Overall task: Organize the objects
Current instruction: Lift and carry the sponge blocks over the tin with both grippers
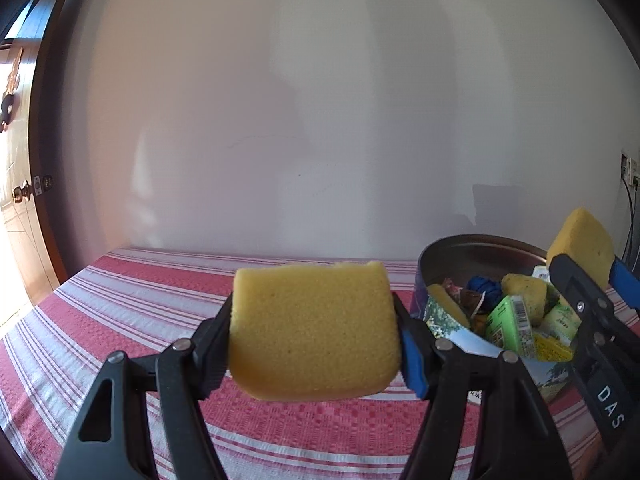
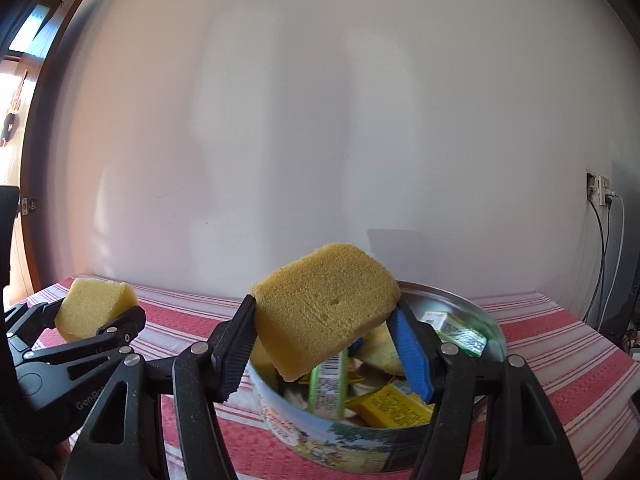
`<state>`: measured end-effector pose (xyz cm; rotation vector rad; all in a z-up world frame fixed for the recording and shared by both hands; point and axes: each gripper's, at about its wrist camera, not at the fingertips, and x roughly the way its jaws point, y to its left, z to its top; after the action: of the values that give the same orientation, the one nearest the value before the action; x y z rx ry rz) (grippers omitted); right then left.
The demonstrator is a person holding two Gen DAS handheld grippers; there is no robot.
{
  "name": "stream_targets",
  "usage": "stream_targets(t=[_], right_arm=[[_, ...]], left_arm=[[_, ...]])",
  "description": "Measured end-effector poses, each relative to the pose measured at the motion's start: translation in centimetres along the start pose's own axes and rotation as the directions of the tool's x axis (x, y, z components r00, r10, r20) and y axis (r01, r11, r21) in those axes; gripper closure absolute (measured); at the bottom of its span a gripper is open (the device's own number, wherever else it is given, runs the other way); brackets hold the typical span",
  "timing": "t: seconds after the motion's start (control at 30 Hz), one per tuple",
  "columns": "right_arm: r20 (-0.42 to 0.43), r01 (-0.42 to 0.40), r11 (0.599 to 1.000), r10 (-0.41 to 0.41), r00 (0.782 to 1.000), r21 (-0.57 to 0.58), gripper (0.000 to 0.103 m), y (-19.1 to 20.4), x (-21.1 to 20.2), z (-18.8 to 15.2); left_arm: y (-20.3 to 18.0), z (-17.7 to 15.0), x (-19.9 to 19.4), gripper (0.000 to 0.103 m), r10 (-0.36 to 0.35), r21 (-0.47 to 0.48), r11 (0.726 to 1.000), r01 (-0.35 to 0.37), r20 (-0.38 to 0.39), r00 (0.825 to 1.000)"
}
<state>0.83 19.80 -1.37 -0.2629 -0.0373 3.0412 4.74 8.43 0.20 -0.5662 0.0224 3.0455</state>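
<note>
My left gripper (image 1: pixel 314 332) is shut on a yellow sponge (image 1: pixel 312 328) and holds it above the red striped tablecloth (image 1: pixel 120 320), left of a round printed tin (image 1: pixel 472 254). My right gripper (image 2: pixel 324 332) is shut on a second yellow sponge (image 2: pixel 324 308), tilted, directly above the tin (image 2: pixel 320 436). The tin holds green and yellow packets (image 2: pixel 388 404), a blue item (image 1: pixel 486 288) and more sponge pieces. The right gripper with its sponge (image 1: pixel 582 248) shows at the right of the left wrist view. The left gripper's sponge (image 2: pixel 94 308) shows at the left of the right wrist view.
A plain white wall (image 1: pixel 320 120) stands right behind the table. A wooden door with a brass knob (image 1: pixel 20 194) is at the far left. A wall socket with hanging cables (image 2: pixel 600 192) is at the right, past the table's right edge.
</note>
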Motion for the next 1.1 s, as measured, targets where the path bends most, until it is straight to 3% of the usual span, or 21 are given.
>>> stream_targets(t=[0.63, 1.1], right_arm=[[0.021, 0.125, 0.989, -0.127, 0.992, 0.080, 0.036, -3.0, 4.7, 2.0], [-0.020, 0.197, 0.976, -0.196, 0.980, 0.096, 0.036, -3.3, 9.7, 2.7]], left_arm=[[-6.7, 3.0, 1.2, 0.034, -0.104, 0.050, 0.994, 0.102, 0.043, 0.994], [-10.5, 3.6, 3.3, 0.034, -0.168, 0.070, 0.983, 0.167, 0.002, 0.986]])
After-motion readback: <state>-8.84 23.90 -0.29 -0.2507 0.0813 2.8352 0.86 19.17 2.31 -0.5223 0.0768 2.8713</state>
